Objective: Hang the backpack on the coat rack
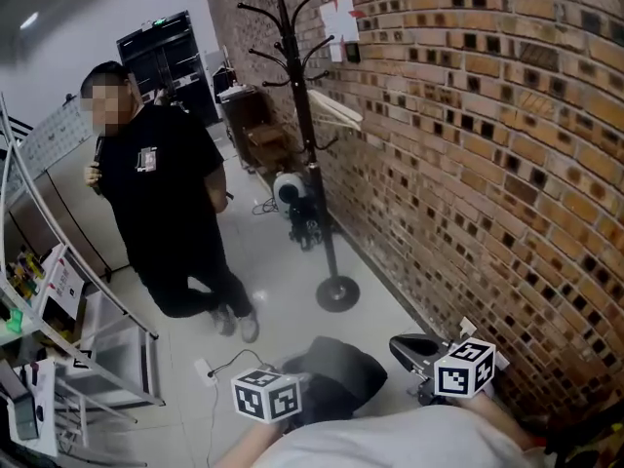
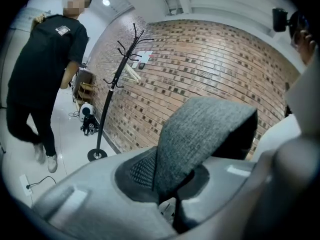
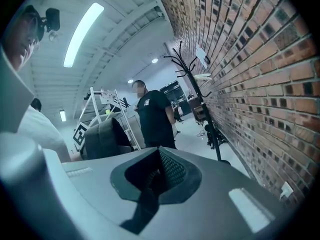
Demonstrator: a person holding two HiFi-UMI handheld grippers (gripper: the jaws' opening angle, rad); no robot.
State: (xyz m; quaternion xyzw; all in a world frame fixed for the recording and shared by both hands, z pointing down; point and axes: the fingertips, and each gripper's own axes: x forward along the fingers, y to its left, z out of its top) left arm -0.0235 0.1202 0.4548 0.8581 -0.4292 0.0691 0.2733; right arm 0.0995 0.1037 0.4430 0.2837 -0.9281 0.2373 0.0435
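A dark grey backpack (image 1: 339,370) hangs low in front of me, between my two grippers. In the left gripper view its grey carry strap (image 2: 202,134) rises out of my left gripper (image 2: 172,186), which is shut on it. The left gripper's marker cube (image 1: 265,395) sits against the pack's left side. To the right of the pack my right gripper (image 1: 417,347) is apart from it; in its own view the right gripper (image 3: 157,171) stands slightly open with nothing between the jaws. The black coat rack (image 1: 304,115) stands upright by the brick wall, a few steps ahead.
A person in black (image 1: 166,203) stands left of the rack on the pale floor. The brick wall (image 1: 487,164) runs along the right. A small machine (image 1: 297,203) and cables lie behind the rack's round base (image 1: 337,293). Metal shelving (image 1: 58,339) is at the left.
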